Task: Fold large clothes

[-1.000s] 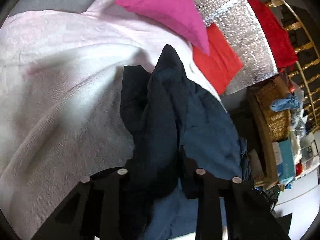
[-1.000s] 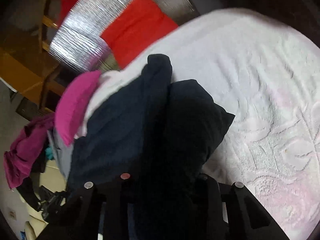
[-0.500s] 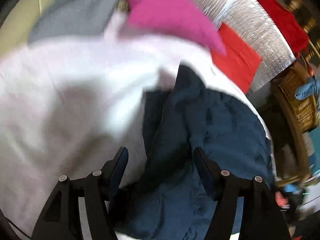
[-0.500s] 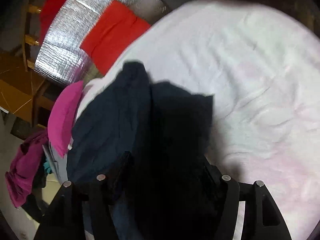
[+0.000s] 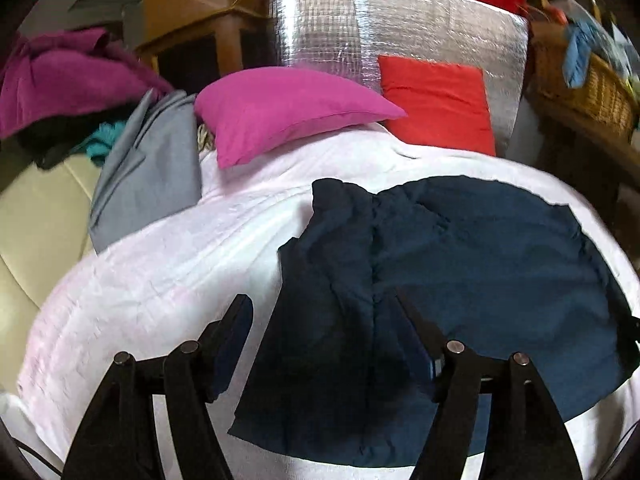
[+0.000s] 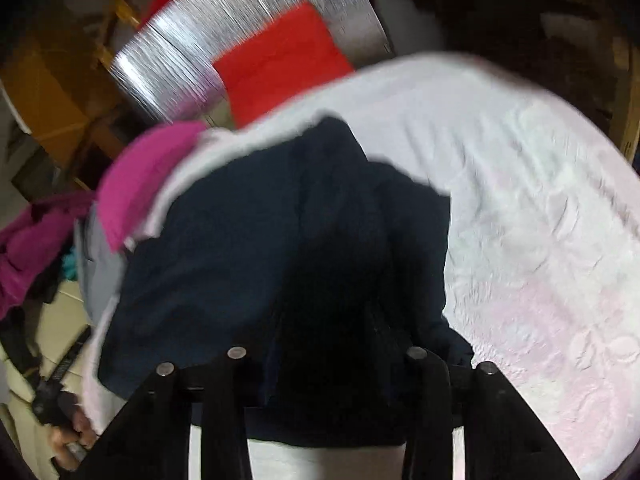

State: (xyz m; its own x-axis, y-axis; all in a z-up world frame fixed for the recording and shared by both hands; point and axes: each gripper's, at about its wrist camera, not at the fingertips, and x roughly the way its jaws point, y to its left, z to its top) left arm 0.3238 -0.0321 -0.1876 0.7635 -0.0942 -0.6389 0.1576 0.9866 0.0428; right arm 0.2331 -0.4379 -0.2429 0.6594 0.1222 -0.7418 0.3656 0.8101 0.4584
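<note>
A dark navy garment (image 5: 460, 272) lies folded and spread flat on the pale pink bedspread (image 5: 160, 264). My left gripper (image 5: 324, 320) is open, its fingers wide apart above the garment's near left part, holding nothing. In the right wrist view the same garment (image 6: 248, 248) fills the middle of the blurred frame. My right gripper (image 6: 326, 354) is open too, with the dark cloth lying between and below its fingers; whether it touches the cloth I cannot tell.
A magenta pillow (image 5: 288, 108) and a red pillow (image 5: 436, 104) lean against a silver quilted headboard (image 5: 360, 28). A grey garment (image 5: 148, 168) lies at the bed's left edge beside a magenta clothes pile (image 5: 60, 76). A wicker basket (image 5: 584, 84) stands at right.
Both grippers opened and let go of the navy garment, then drew back. The garment, bunched and held up a second ago, now lies flat on the bed.
</note>
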